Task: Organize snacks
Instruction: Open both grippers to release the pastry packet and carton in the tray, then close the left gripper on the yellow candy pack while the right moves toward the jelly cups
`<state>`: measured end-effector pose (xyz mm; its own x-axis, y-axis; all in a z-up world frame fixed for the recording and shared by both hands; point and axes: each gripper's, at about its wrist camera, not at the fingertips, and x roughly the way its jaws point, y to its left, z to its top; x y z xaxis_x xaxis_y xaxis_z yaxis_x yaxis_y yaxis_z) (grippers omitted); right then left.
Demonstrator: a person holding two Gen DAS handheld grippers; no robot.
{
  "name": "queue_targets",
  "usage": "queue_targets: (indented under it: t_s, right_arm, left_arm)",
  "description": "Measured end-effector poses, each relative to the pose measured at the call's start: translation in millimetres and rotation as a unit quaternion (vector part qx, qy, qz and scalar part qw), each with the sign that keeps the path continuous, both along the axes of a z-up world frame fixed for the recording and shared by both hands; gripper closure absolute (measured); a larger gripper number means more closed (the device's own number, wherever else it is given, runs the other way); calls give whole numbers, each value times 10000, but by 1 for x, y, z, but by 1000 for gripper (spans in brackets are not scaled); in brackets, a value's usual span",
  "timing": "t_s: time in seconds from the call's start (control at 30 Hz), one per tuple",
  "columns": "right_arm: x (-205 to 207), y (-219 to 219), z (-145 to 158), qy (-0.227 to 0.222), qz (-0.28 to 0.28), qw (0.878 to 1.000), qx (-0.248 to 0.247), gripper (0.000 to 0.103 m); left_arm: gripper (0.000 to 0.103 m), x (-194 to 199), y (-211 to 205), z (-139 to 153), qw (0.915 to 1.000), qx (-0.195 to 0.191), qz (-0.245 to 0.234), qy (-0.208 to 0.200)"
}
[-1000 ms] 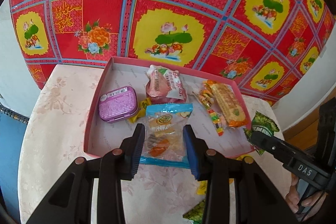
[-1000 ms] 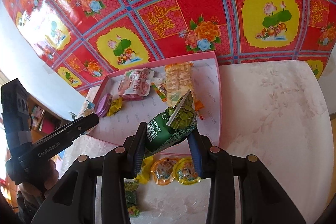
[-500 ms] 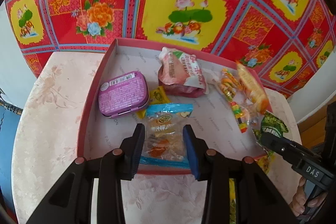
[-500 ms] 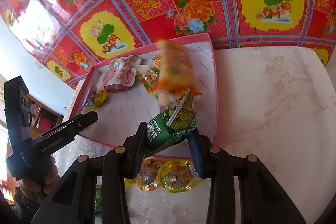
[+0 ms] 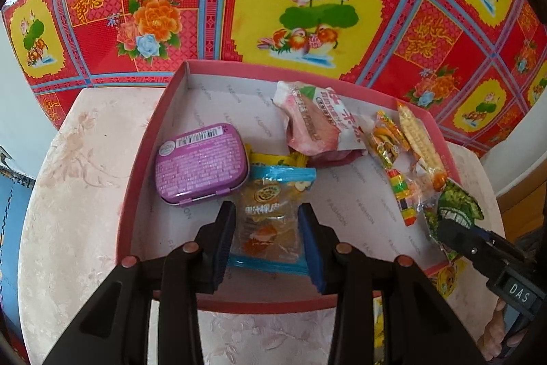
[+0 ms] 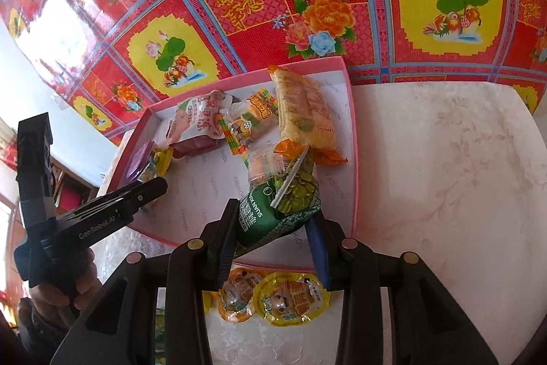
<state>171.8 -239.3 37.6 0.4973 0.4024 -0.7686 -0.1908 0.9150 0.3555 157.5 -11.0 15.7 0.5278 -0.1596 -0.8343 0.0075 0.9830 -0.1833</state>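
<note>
My left gripper [image 5: 266,211] is shut on a clear candy packet with blue ends [image 5: 273,190], held over the front part of the pink box [image 5: 143,159]. The right gripper [image 6: 273,214] is shut on a green snack packet [image 6: 297,190], held tilted over the box's near right corner [image 6: 354,159]. Inside the box lie a purple tin [image 5: 201,163], a pink-and-white pouch [image 5: 318,122], a yellow wrapped sweet [image 5: 270,158], a colourful candy strip [image 5: 396,173] and an orange cracker pack [image 6: 304,105]. Whether either held packet touches the box floor I cannot tell.
The box sits on a pale floral table [image 6: 444,177] against a red and yellow patterned cloth [image 5: 307,5]. Two yellow jelly cups [image 6: 273,296] lie on the table just in front of the box. A hand [image 6: 51,293] grips the left tool's handle.
Both grippers have sunk toward the box, still holding their packets. The candy packet has moved from above the front rim to inside the box outline.
</note>
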Motion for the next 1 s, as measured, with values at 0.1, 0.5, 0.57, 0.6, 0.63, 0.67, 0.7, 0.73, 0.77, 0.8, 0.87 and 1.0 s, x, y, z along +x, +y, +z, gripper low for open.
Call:
queue_targets:
  t_s: [0.1,0.5,0.57,0.6,0.63,0.67,0.7,0.73,0.77,0.8,0.87,1.0]
  right_arm:
    - [0,2,0,-10,5,10000,-47,64]
    - [-6,-1,8,-299,-94,9994,-115,44]
    - [-7,-2,11,-342,-126,9993,-105,43]
    - [-7,-3,12,-351,-136,9992,-93,43]
    - [-8,-4,12,-359,-145,9992,-86,43]
    - [-9,-5,13,-371,-154,9992,-81,43]
    - [-10,-6,14,-386,-162,9991,-76,43]
    - [-12,-7,15,-399,-168,9990,-71,43]
    - [-13,-8,16,-413,-174,9990,-66,43]
    - [-15,-9,18,-426,-182,9989,-62,43]
    - [-19,-13,20,-445,-189,9988,-50,43]
    - [-25,-17,23,-463,-230,9987,-23,43]
  left_arm:
    - [63,1,-2,2,10000,30,-8,18]
    - [51,-12,-6,22,9998,-12,-195,-78]
    - [51,-14,-6,25,9997,-33,-197,-102]
    - [51,-17,-4,27,9997,-41,-198,-117]
    - [51,-18,-4,28,9997,-48,-197,-130]
    - [51,-19,-4,30,9997,-53,-191,-138]
    - [51,-20,-4,31,9997,-61,-188,-140]
    - [51,-21,-4,32,9997,-69,-188,-143]
    - [51,-23,-3,33,9997,-75,-193,-144]
    - [51,-23,-5,34,9997,-79,-198,-144]
    - [51,-26,-7,35,9996,-99,-216,-144]
    - [51,-33,-10,37,9995,-98,-274,-135]
